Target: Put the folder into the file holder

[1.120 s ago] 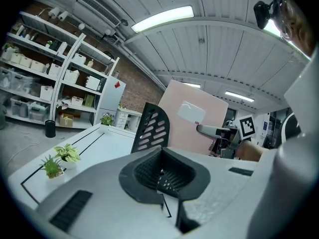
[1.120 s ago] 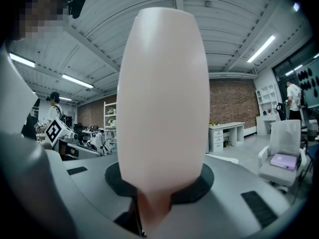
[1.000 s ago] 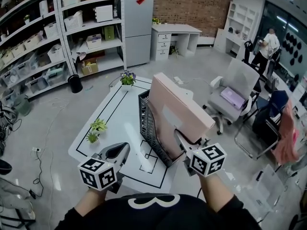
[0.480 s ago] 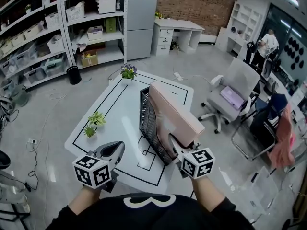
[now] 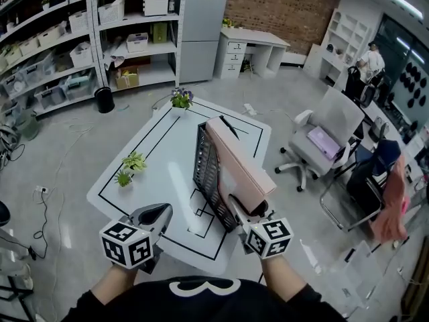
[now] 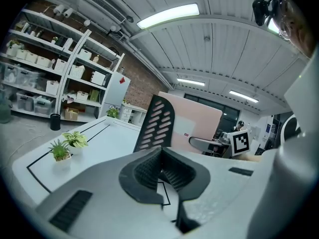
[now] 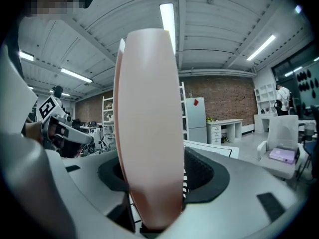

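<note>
The pink folder (image 5: pixel 238 163) stands on its edge inside the black file holder (image 5: pixel 206 170). Its top sticks out above the holder's mesh walls. It looks like it is all the way down, so the holder can keep it up by itself. That is likely why the right gripper (image 5: pixel 240 210), at the holder's near end, is opening its jaws, with the folder's corner between them. The left gripper (image 5: pixel 159 213) hangs to the left of the holder, pressed together and holding nothing. The folder is the only thing I can see in the holder.
</note>
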Demonstrator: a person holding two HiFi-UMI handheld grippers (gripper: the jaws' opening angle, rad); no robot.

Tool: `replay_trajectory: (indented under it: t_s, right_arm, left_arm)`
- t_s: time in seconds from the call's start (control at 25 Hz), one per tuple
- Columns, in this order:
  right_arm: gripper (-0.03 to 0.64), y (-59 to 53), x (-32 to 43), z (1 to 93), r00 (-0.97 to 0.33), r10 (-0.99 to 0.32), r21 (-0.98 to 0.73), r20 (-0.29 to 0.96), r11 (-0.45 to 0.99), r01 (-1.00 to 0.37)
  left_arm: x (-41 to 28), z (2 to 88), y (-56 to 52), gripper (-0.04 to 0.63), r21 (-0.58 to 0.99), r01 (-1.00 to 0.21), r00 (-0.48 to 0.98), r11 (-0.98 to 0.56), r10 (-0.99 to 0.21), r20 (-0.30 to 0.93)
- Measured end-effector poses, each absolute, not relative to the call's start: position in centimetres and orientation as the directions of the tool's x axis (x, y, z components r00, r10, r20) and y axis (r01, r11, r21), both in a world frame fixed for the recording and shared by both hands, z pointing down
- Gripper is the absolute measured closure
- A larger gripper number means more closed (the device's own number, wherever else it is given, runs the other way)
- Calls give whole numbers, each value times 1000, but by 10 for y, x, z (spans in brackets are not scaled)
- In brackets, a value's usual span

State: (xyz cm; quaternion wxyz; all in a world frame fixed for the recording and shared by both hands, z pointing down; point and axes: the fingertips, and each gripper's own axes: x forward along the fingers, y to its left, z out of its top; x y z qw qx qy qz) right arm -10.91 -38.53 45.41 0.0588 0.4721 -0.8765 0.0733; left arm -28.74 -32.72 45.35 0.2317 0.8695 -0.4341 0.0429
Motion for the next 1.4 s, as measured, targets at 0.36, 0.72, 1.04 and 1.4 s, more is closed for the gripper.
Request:
replay_trajectory:
  t_s: [0.36,0.72,1.04,1.4]
  right_arm:
    - [344,-333,-67,432,-566,-813,-148,135,548,-823]
    - [523,-238,-39,411,-714,-693,-332,102,652,-681]
    - [613,-167,-22,411,-794,-598,-415,110,698,-583]
    - [614,-106,0,406,-817,-563,-371,122,738,-564]
  left_arm:
    - [-253,436,-284,589,360,-770,626,-527,-734,263]
    - [-180,418,-218,589,357,-721,686,-593,-683,251]
    - [-135,408,-159,589,356,-705,703,-613,-670,238]
    - [-96,399,-101,589,307,-705,707,-639,-666,236]
